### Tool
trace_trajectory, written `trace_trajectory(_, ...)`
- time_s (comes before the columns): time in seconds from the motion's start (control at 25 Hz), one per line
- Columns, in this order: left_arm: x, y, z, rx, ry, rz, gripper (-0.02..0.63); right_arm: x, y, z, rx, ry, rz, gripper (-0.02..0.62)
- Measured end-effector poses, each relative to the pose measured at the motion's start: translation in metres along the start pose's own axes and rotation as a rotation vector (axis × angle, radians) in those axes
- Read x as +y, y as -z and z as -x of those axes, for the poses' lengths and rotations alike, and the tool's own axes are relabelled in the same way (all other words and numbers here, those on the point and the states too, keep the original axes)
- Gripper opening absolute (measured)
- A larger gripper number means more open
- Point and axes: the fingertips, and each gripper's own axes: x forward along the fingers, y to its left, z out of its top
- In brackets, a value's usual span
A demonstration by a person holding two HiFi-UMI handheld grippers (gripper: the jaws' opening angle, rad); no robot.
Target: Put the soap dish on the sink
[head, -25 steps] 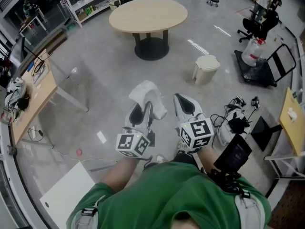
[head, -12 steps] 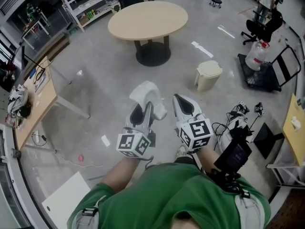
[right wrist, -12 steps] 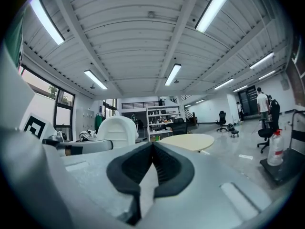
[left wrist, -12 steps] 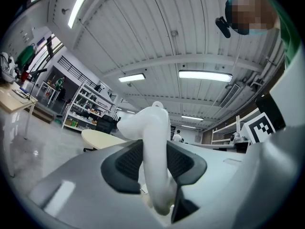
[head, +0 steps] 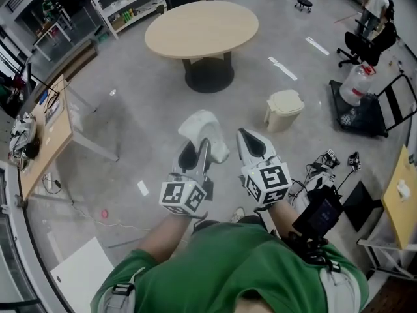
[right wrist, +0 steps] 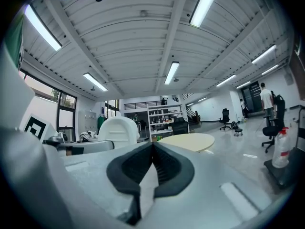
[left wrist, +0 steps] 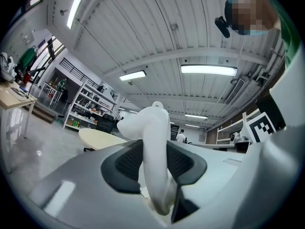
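So, closest to the camera is the person's green shirt (head: 221,266), with both grippers held out level in front of it, side by side. The left gripper (head: 197,154) is clamped on the white soap dish (head: 203,128). In the left gripper view the dish's edge sits right between the dark pads, and the rest sticks up and forward past the tips. The right gripper (right wrist: 152,168) has nothing in it, and its pads are pressed together. Below them is plain grey floor (head: 143,142). A bit further out is a small cream bin (head: 282,109), then the round wooden table (head: 202,28). Shelves (head: 124,2) are at the back left, and office chairs (head: 365,41) far right.
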Motion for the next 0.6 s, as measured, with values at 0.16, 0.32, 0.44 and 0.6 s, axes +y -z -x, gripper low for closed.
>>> trace_trajectory(0.16,-0.011,0.01,-0.019,0.003,-0.004,-0.001,0.144,-0.023,0.004,-0.003,0.003,-0.007,-0.01,0.002)
trace_trajectory(0.32,-0.02,0.015,-0.037,0.016,0.013,-0.004,0.144,-0.041,0.004,-0.006,0.006,0.001,-0.02,0.002)
trace_trajectory(0.44,-0.02,0.015,-0.051,0.02,0.022,-0.004,0.144,-0.052,0.002,-0.011,0.004,0.013,-0.021,0.002)
trace_trajectory(0.6,-0.015,0.015,-0.073,0.021,0.046,0.003,0.144,-0.065,-0.001,-0.023,0.012,0.033,-0.007,0.002)
